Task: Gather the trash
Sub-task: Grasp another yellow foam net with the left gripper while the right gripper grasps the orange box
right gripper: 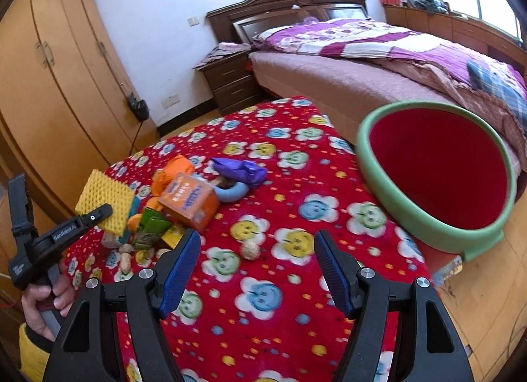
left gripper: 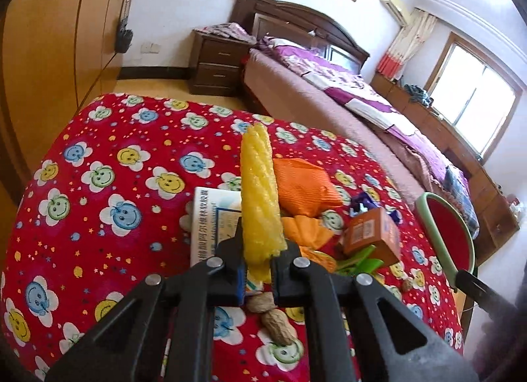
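My left gripper (left gripper: 258,266) is shut on a yellow foam fruit net (left gripper: 258,191), which stands up from its jaws above the trash pile. In the right wrist view the same net (right gripper: 105,200) hangs in the left gripper (right gripper: 98,212), held by a person's hand. Under it lie an orange bag (left gripper: 303,184), an orange carton (right gripper: 187,200), a white box (left gripper: 210,217), a purple wrapper (right gripper: 238,169), a green packet (right gripper: 151,227) and peanut shells (left gripper: 276,327). My right gripper (right gripper: 257,270) is open and empty over the cloth, near a lone nut (right gripper: 250,248).
A green bin with a red inside (right gripper: 428,237) is tilted at the table's right edge. The table wears a red smiley-flower cloth (right gripper: 296,299). Behind it are a bed (right gripper: 362,85), a nightstand (right gripper: 230,82) and a wooden wardrobe (right gripper: 49,69).
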Motion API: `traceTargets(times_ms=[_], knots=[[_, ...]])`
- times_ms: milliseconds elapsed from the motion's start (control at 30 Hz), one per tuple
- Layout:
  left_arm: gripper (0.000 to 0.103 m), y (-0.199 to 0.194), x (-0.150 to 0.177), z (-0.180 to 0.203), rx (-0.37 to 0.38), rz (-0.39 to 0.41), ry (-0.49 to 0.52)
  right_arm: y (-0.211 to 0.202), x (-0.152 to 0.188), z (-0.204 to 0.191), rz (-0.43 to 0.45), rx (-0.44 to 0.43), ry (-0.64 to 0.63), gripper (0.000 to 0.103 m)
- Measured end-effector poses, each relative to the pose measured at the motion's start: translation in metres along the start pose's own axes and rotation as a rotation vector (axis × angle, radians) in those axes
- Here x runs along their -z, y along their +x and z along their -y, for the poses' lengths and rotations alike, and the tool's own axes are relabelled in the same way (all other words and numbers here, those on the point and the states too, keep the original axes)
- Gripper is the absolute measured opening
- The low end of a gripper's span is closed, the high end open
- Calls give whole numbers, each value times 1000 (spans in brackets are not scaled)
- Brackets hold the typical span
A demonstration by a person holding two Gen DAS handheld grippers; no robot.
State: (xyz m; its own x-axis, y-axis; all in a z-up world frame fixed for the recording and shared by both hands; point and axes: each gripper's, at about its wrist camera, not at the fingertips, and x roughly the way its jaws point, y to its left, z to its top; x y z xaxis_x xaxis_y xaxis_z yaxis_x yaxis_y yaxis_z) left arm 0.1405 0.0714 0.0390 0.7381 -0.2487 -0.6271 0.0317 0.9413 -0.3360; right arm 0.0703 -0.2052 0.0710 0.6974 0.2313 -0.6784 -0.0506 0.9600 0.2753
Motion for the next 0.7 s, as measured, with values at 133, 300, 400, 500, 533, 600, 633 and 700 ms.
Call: traceTargets(times_ms=[133,300,400,500,533,600,633,700], knots=[[10,-4,3,4,2,21,10,15,-7,-18,-22,-35,-15,73],[10,-4,7,5,14,32,21,42,-21,-41,-47,-72,-12,73],[10,-2,8,6,7,41,32,57,-27,-51,-69,-78,-9,73],[10,-1,9,8,14,43,38,73,-30,-59,-95,-83,-3,73],[10,-1,10,8,15,44,40,79,-30,-61,-104,-86,0,73],[10,-1,10,9,16,49,45,87,-29,-64,-118,-92,5,73],[10,-2,10,10,17,52,49,89,-28,-64,-124,-94,10,73],[10,-2,11,11,19,55,52,92,-27,-64,-120,-104,25,73]])
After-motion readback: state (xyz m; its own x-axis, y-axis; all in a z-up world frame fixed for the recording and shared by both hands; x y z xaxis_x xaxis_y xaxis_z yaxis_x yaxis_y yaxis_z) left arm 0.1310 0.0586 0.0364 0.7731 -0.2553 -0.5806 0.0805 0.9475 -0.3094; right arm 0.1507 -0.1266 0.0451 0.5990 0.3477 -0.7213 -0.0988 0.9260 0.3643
